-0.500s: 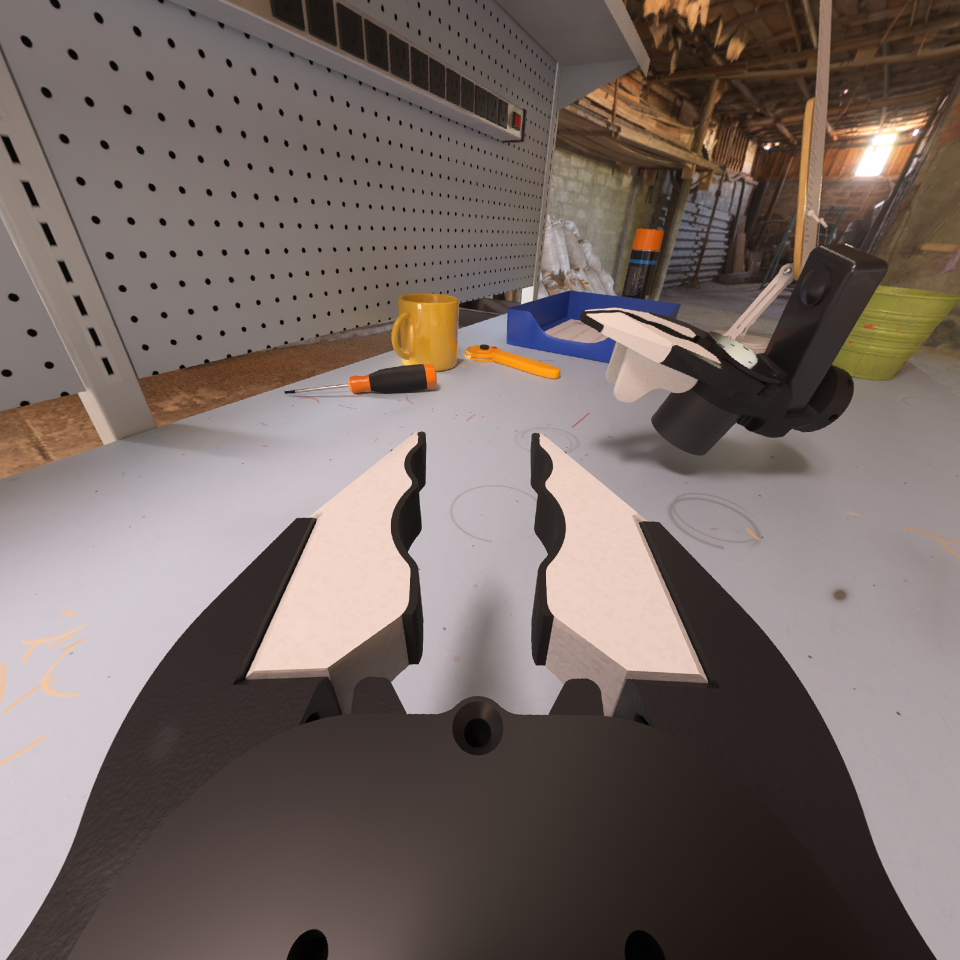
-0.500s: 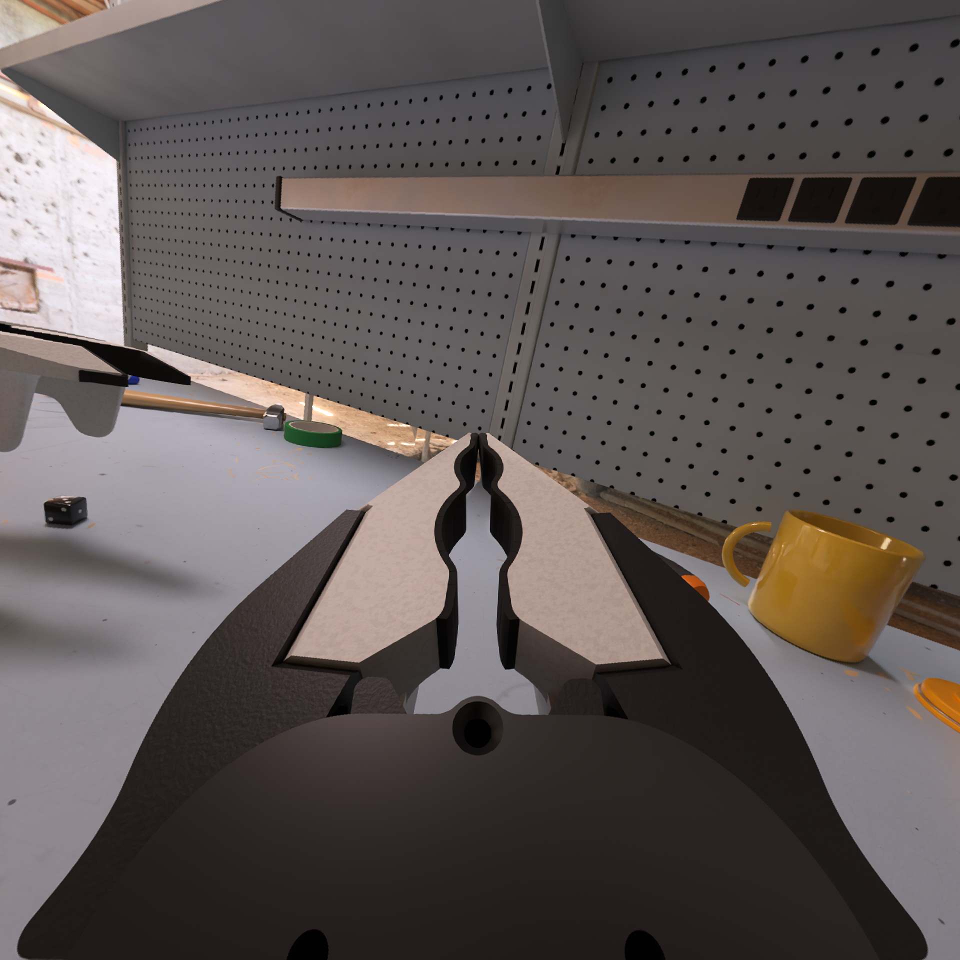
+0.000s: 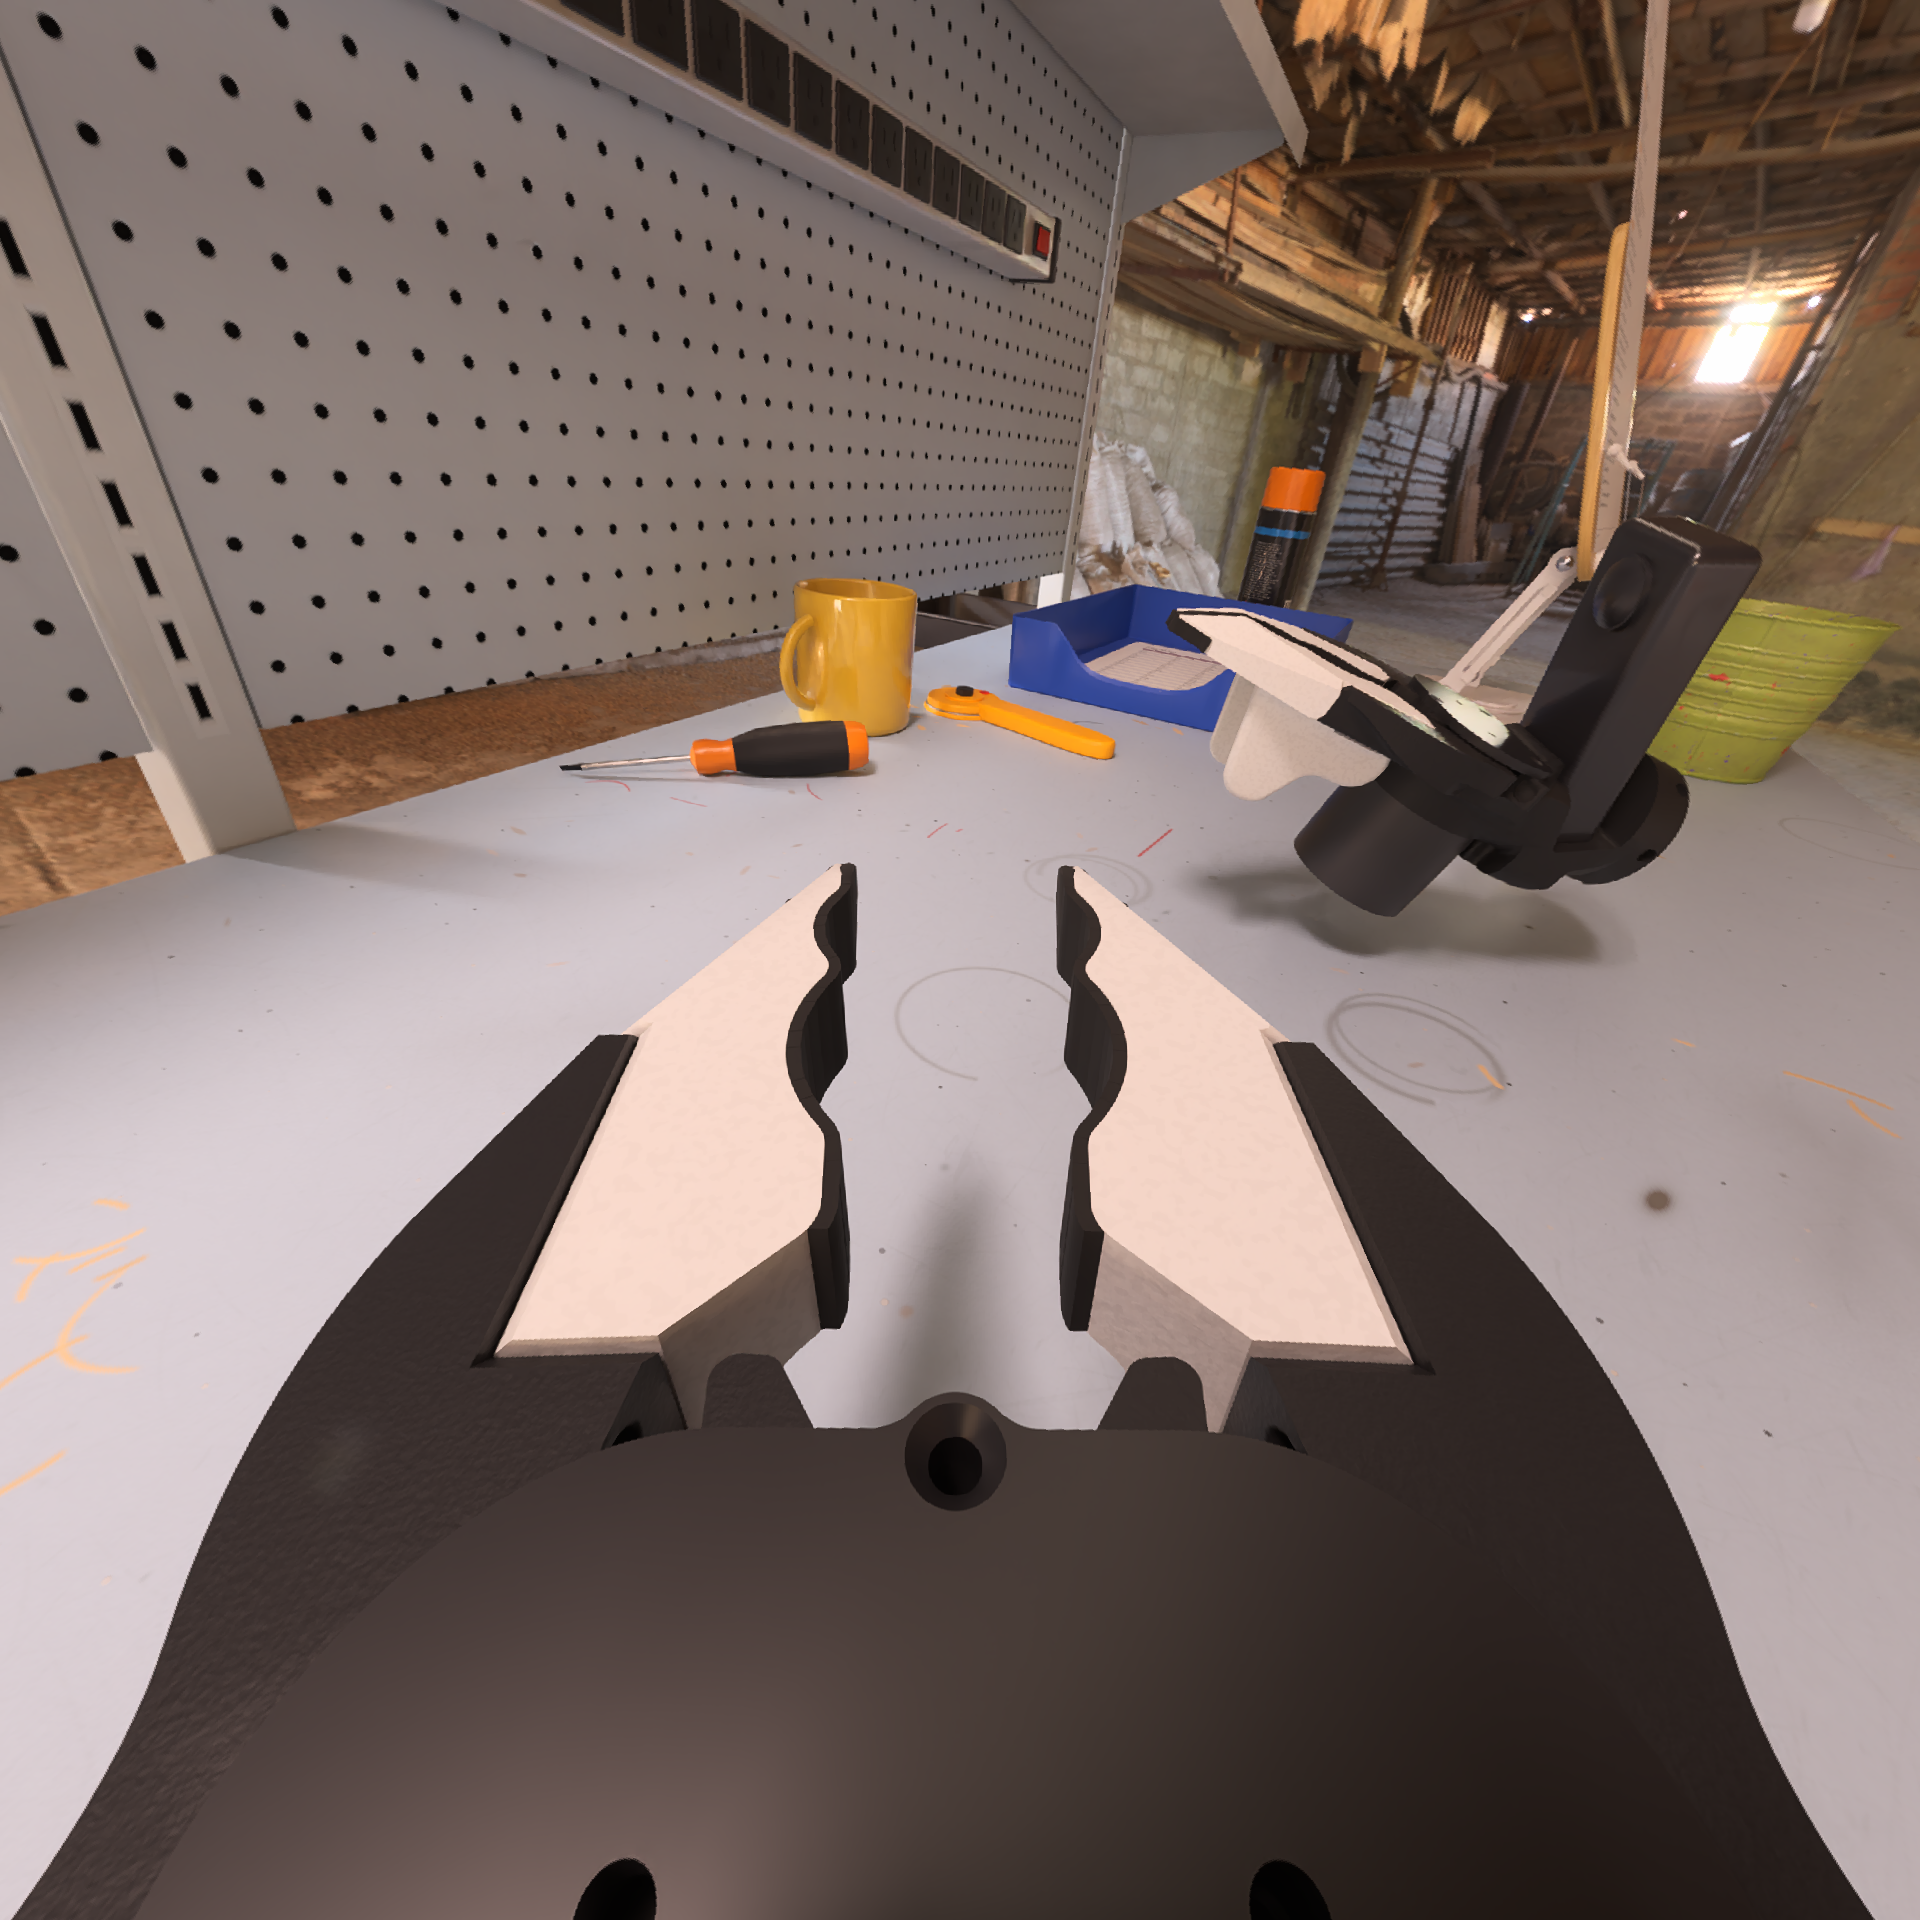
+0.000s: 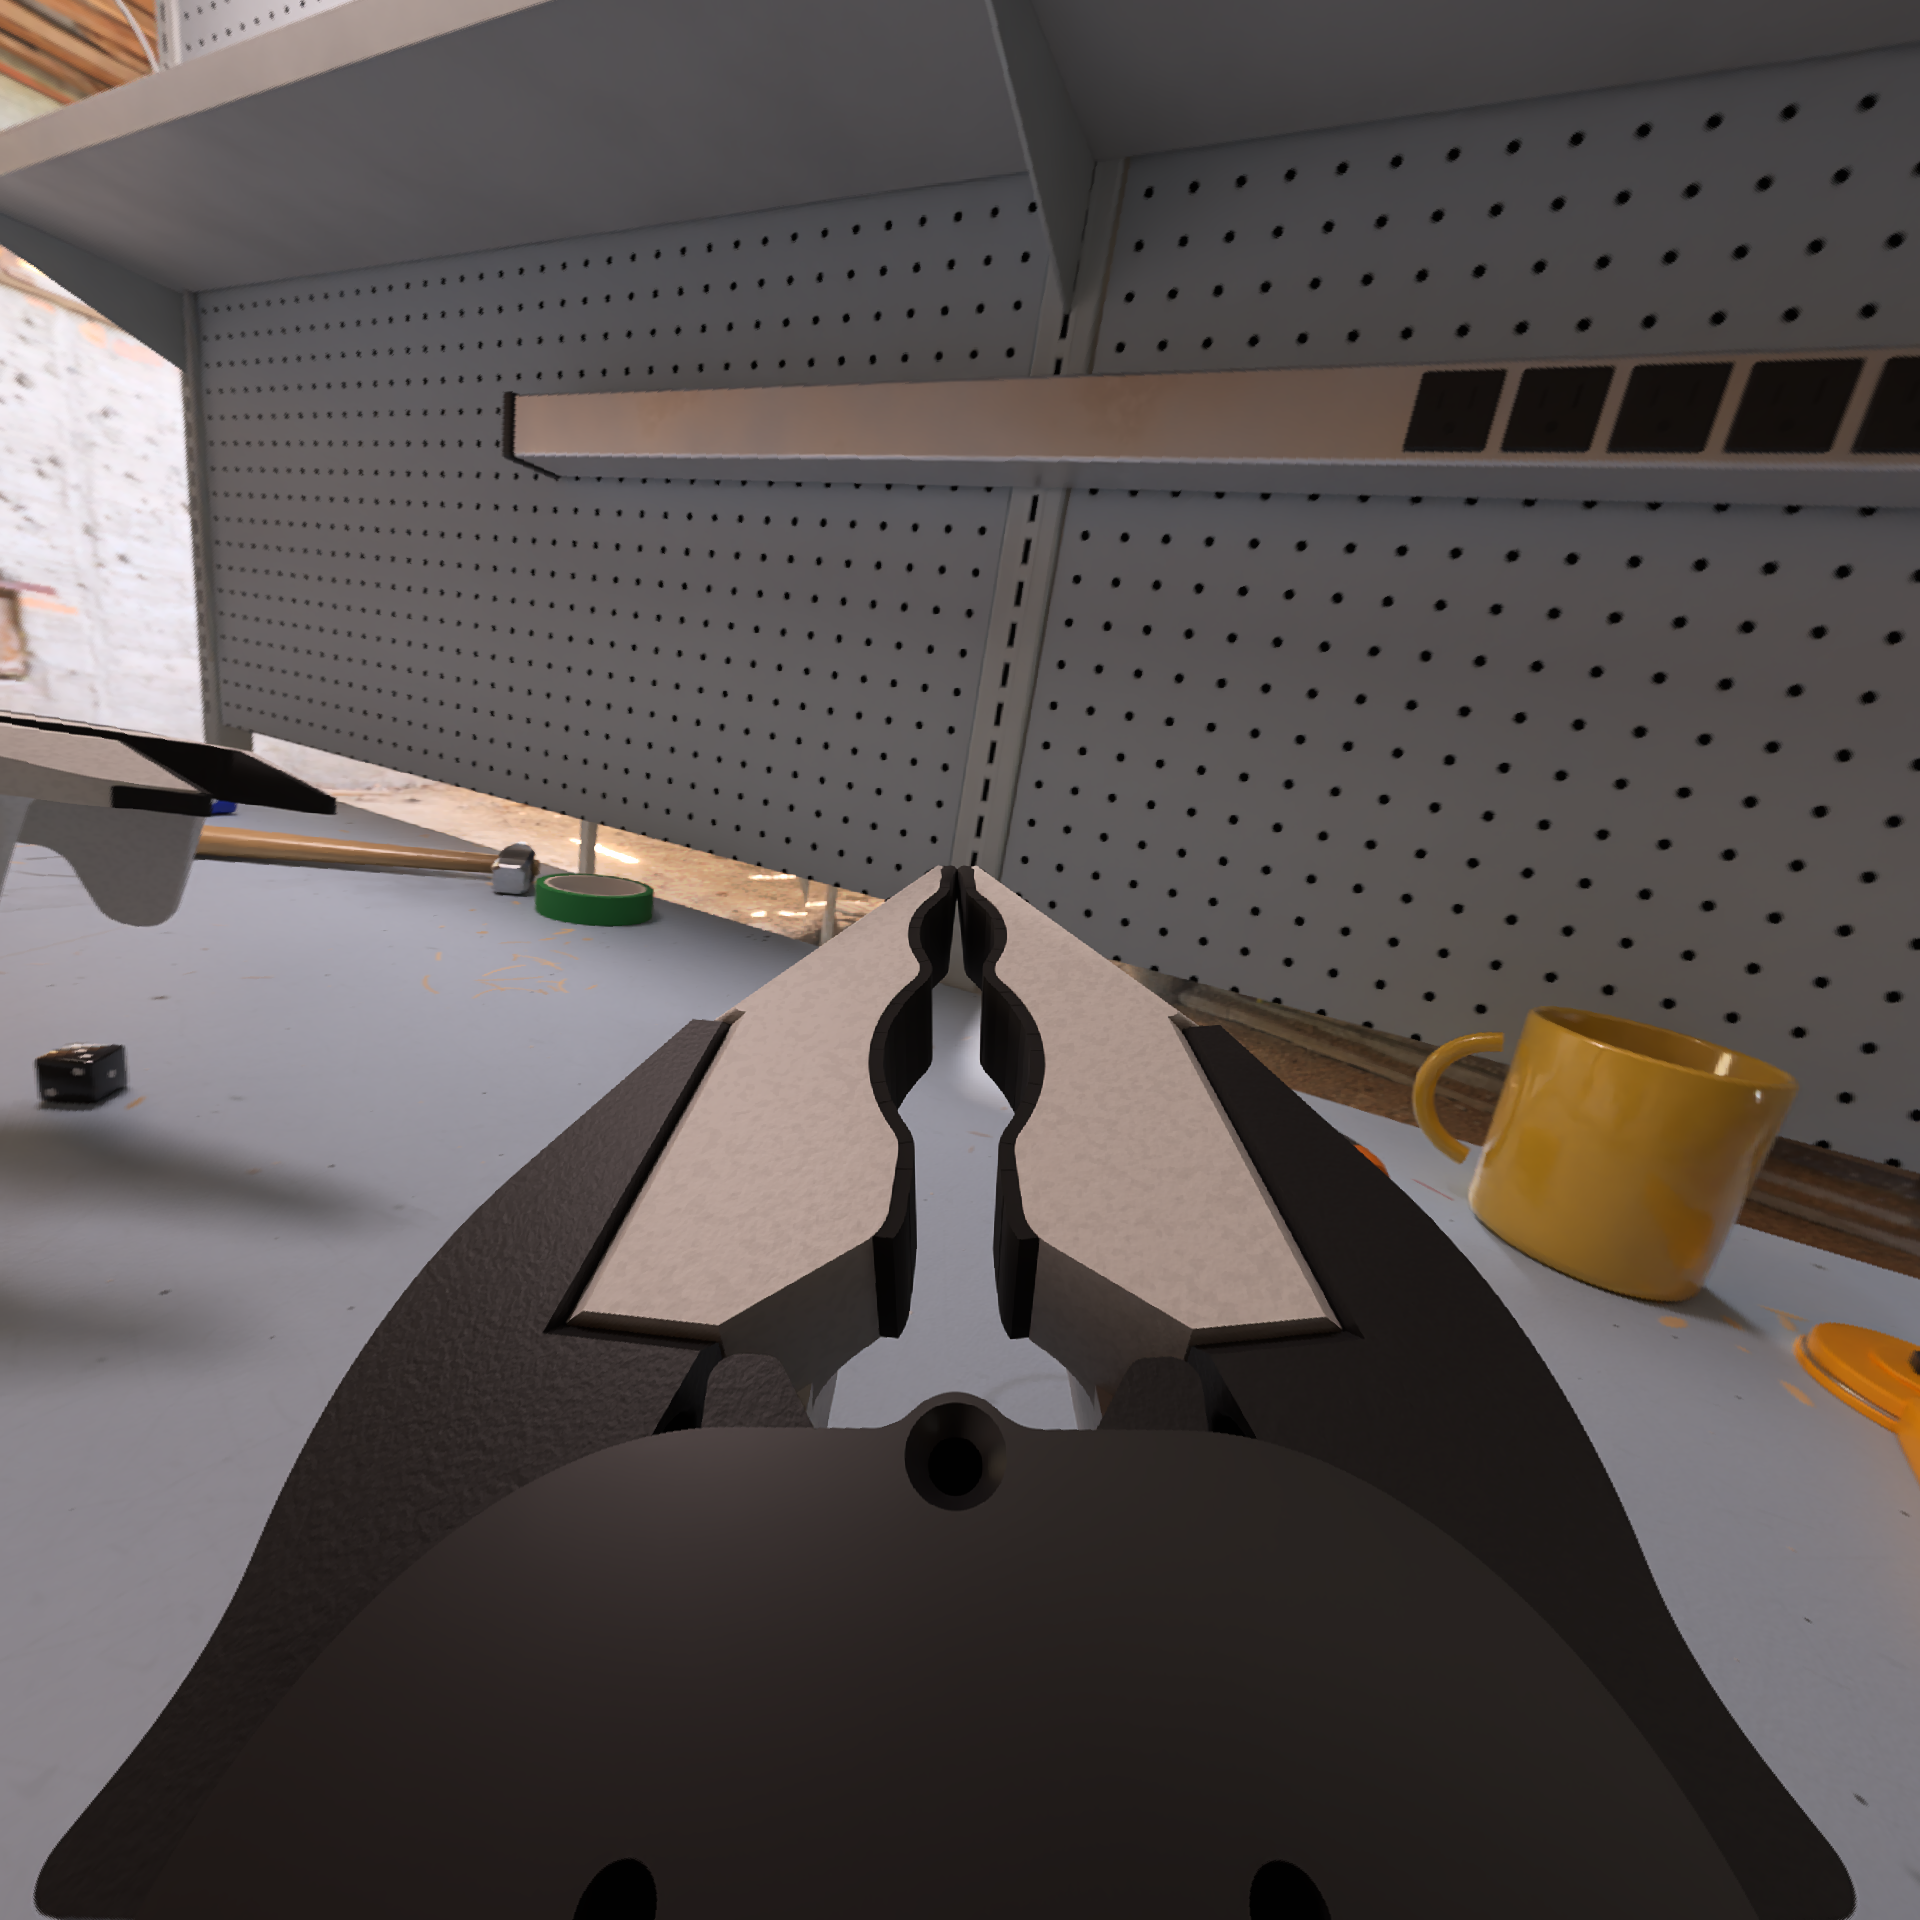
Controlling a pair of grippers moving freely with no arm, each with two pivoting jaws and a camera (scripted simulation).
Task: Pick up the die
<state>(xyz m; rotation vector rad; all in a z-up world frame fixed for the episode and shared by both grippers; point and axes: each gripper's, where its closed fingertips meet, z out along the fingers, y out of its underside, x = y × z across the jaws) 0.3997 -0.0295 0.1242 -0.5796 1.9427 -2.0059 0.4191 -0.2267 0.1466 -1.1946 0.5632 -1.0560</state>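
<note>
Left wrist view: the left gripper [image 3: 956, 883] hangs low over the grey desk [image 3: 312, 1039], its fingers [image 3: 727, 1091] released and parted, with nothing but bare desk between them. Ahead stand a mug [image 3: 852, 655], a screwdriver [image 3: 769, 750], an orange cutter [image 3: 1023, 719] and a blue tray [image 3: 1101, 649] along the pegboard [image 3: 520, 364]. The right gripper [image 3: 1236, 649] hovers at right, clear of the desk, its shadow beneath it. The die does not appear in this view.

Right wrist view: the right gripper [image 4: 956, 883] has its fingers [image 4: 790, 1122] clenched, tips all but touching, holding nothing. The die [image 4: 81, 1072], small and dark, rests on the desk at the far left edge of this view, well apart from these fingers and below the left gripper's fingertip [image 4: 156, 779] that juts in from the left. A hammer [image 4: 416, 857] and a green tape roll [image 4: 594, 899] lie beyond it near the pegboard.

Step in hand, by judgement: the approach; no grasp is begun, and the die lies untouched. The left gripper, already parted and seemingly nearer the die, looks the better placed. The next move calls for turning it until the die comes between its fingers, lowering it to desk level, then closing squarely on two opposite faces. So small a cube may skid or tip if struck on a corner.
</note>
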